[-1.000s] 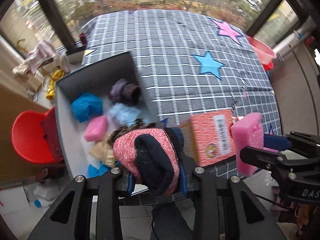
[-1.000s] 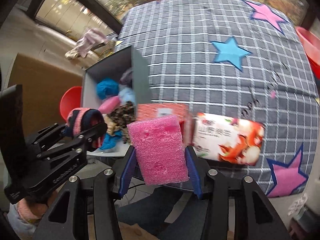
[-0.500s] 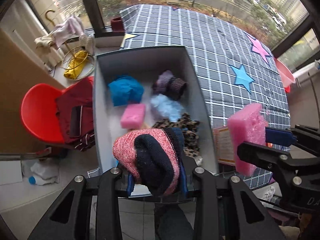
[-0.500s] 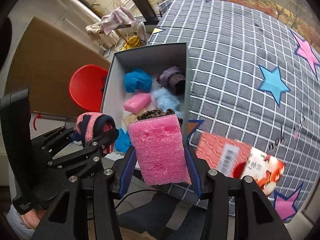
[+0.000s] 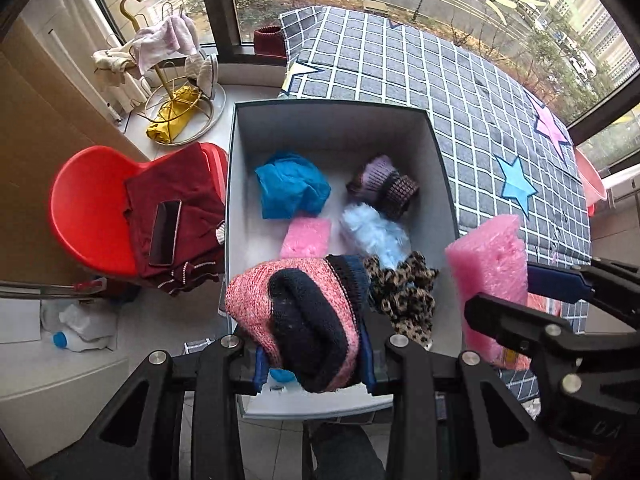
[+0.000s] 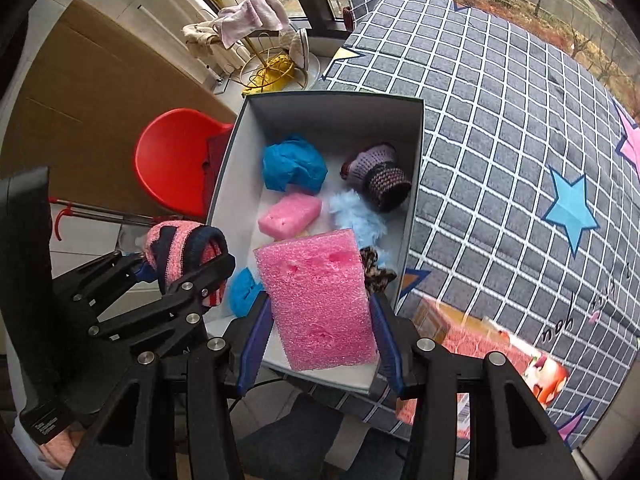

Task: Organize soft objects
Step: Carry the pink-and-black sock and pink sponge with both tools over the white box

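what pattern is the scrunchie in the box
Leopard print, tan with dark spots: scrunchie; clearest in the left wrist view.

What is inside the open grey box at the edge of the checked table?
Inside the grey box: crumpled blue cloth, small pink sponge, purple knitted sock, pale blue fluff, leopard-print fabric. The held items cover its near end.

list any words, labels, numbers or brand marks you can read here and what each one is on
"noh" or similar: dark stitched script on the checked cloth, seen at an angle, reading unsure.
Printed packet under the cloth's near edge: picture and print, too blurred to read.
Left gripper: raised lettering on its body, too small to read.
Right gripper: embossed marks near its base, not legible.
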